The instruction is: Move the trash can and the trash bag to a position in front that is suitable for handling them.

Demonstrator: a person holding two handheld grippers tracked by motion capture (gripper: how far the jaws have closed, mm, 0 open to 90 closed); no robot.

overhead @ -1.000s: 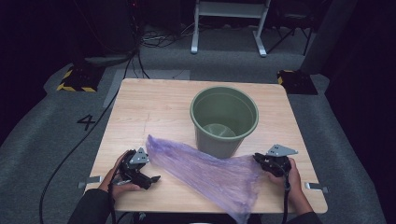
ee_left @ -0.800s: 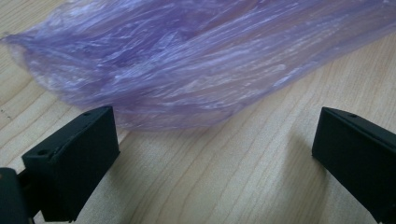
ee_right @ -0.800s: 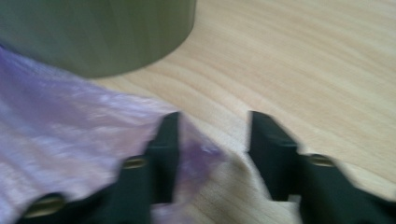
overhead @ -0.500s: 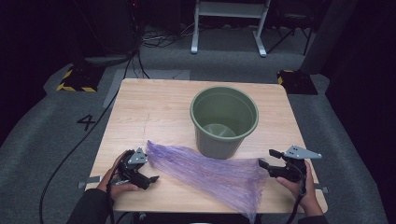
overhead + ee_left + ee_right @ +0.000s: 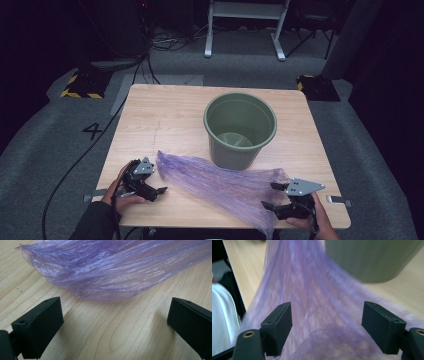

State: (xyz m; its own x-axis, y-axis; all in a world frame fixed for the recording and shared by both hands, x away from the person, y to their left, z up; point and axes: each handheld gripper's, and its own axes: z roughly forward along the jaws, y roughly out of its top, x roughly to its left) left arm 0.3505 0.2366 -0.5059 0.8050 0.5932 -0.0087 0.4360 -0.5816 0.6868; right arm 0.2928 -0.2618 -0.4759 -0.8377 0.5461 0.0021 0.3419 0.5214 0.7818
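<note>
A crumpled purple plastic bag (image 5: 225, 182) lies stretched across the near half of the wooden bench (image 5: 165, 120), running from the near left corner area toward the near right edge, where its lower end spills just past the bench rim; its middle passes just in front of the green plastic bucket (image 5: 240, 130), which stands upright and open on the bench, right of centre; whether bag and bucket touch cannot be told from the high view.

The left claw (image 5: 157, 189) sits low over the bench near the bag's left end, held in the person's left hand (image 5: 122, 192); in the left gripper view its two black jaws stand wide apart over bare wood, with the bag's bunched edge (image 5: 100, 272) lying just beyond them and nothing between the pads; it grips nothing.

The right claw (image 5: 270, 196) is at the near right corner, held in the right hand (image 5: 312, 220), beside the bag's right end; its jaws have just been opening and now stand wide; in the right gripper view, which is blurred, the purple film (image 5: 322, 322) lies between and ahead of the jaws, but the pads (image 5: 279, 322) stand clear of it on either side, so the bag is loose, not pinched; the bucket's wall (image 5: 372, 260) rises beyond.
</note>
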